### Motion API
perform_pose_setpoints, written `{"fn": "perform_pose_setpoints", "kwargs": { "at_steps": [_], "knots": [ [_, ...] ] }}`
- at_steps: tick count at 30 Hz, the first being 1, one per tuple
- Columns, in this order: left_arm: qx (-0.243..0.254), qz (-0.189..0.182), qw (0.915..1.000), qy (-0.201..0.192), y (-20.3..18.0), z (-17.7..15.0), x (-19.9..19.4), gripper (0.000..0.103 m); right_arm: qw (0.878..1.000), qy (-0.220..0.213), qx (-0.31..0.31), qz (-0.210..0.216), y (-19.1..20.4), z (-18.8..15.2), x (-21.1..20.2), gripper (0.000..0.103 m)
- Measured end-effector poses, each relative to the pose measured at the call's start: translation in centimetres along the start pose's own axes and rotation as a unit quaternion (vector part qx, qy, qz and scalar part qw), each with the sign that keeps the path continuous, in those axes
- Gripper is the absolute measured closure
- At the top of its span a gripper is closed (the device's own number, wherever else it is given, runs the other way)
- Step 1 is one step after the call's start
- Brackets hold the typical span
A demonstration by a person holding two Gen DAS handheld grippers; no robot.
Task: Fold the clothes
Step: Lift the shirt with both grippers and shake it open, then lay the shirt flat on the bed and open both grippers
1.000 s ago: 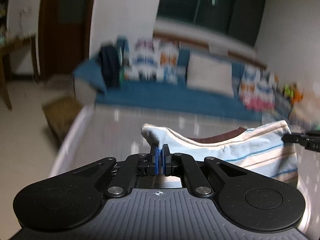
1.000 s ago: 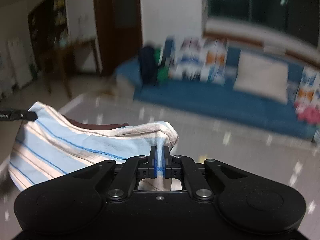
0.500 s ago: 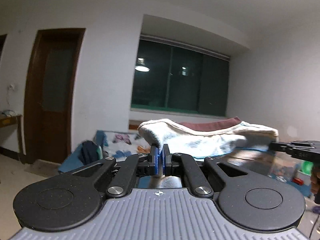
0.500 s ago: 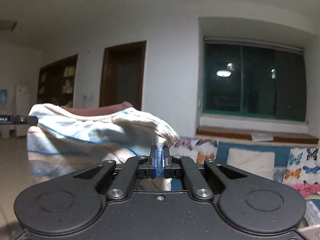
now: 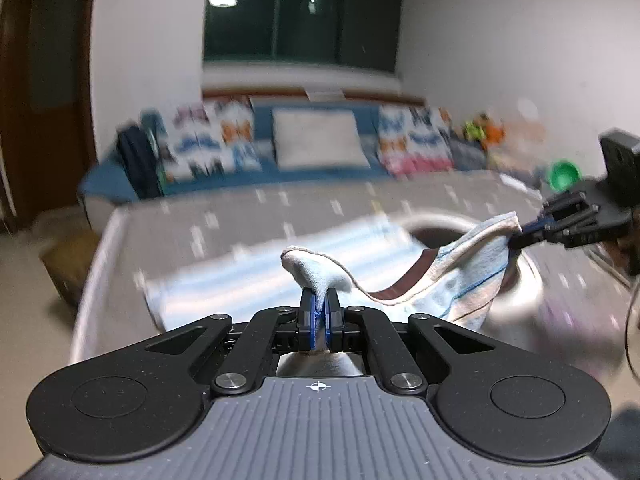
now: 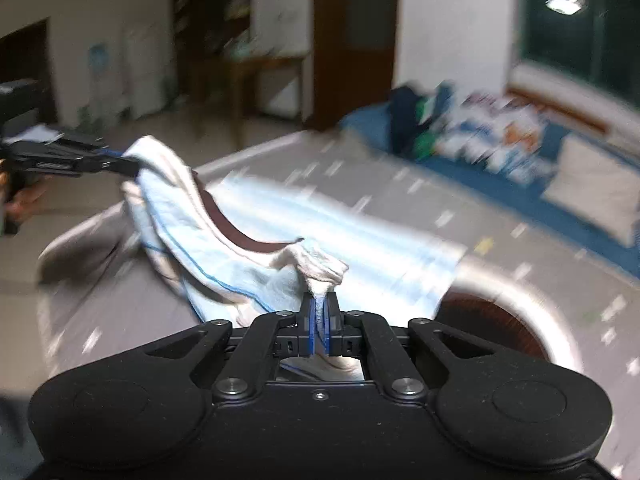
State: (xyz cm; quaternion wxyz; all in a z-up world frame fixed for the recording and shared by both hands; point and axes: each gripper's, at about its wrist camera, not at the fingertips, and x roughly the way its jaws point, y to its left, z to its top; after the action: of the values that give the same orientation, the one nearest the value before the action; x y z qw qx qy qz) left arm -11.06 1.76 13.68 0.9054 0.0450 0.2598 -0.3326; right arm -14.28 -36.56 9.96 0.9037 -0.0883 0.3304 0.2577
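Note:
A light blue striped garment (image 5: 256,276) with a dark brown collar band is stretched between both grippers, its far part lying blurred on the grey table (image 5: 224,220). My left gripper (image 5: 319,312) is shut on one corner of the garment. My right gripper (image 6: 319,312) is shut on the other corner; it also shows at the right of the left wrist view (image 5: 520,236). In the right wrist view the garment (image 6: 360,248) drapes from the left gripper (image 6: 128,168) down across the table (image 6: 520,272).
A blue sofa (image 5: 280,176) with patterned cushions and a white pillow (image 5: 318,144) stands beyond the table. A brown box (image 5: 68,256) sits on the floor at left. A dark round patch (image 6: 492,328) shows on the table near the right gripper.
Both grippers have swung down from a raised position, and the garment has come down with them. Its far part now lies spread on the table. The views are blurred with motion.

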Motion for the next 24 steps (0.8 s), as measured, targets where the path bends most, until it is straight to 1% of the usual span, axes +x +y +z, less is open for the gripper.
{"fn": "perform_pose_setpoints", "kwargs": {
  "at_steps": [2,3,5,7,9,11,13,15,17,18,19,22,24],
  "knots": [
    [0.003,-0.011,0.9997,0.024,-0.5,-2.0,-0.7,0.098,0.999,0.027,-0.008,0.023,1.4,-0.9,-0.1,0.097],
    [0.006,-0.011,0.9995,0.028,-0.1,-2.9,0.0,0.098,0.999,0.034,-0.008,0.029,2.0,-1.5,-0.3,0.093],
    [0.019,-0.011,0.9988,0.042,-0.3,-4.2,-0.1,0.098,0.997,0.054,-0.008,0.051,2.9,-2.2,-0.9,0.091],
    [0.024,-0.016,0.9978,0.060,-0.5,-5.1,-0.8,0.098,0.996,0.065,-0.018,0.062,3.7,-2.4,-1.7,0.086],
    [0.028,-0.016,0.9970,0.071,-0.5,-5.9,-1.3,0.098,0.995,0.070,-0.025,0.066,4.0,-2.5,-2.4,0.076],
    [0.039,-0.020,0.9959,0.079,-1.1,-6.3,-1.4,0.097,0.994,0.075,-0.025,0.075,4.3,-2.4,-3.5,0.071],
    [0.045,-0.027,0.9950,0.085,-1.2,-6.4,-1.8,0.096,0.994,0.073,-0.022,0.076,4.7,-2.3,-3.9,0.071],
    [0.056,-0.025,0.9944,0.087,-1.2,-6.5,-2.5,0.094,0.994,0.068,-0.013,0.087,4.1,-2.3,-3.9,0.071],
    [0.061,-0.022,0.9941,0.086,-1.2,-6.5,-3.3,0.087,0.994,0.062,-0.010,0.089,3.9,-2.0,-3.9,0.071],
    [0.061,-0.014,0.9946,0.083,-1.1,-6.5,-3.8,0.081,0.994,0.059,-0.009,0.091,3.6,-1.8,-3.6,0.069],
    [0.060,-0.007,0.9950,0.080,-1.0,-6.4,-4.3,0.079,0.994,0.056,-0.011,0.089,3.5,-1.8,-3.4,0.069],
    [0.052,0.006,0.9964,0.067,-1.1,-6.1,-5.0,0.079,0.995,0.058,-0.016,0.078,3.7,-1.6,-2.1,0.069],
    [0.041,0.005,0.9970,0.065,-1.4,-6.1,-4.6,0.078,0.995,0.066,-0.013,0.074,4.0,-1.8,-0.6,0.069]
  ]
}}
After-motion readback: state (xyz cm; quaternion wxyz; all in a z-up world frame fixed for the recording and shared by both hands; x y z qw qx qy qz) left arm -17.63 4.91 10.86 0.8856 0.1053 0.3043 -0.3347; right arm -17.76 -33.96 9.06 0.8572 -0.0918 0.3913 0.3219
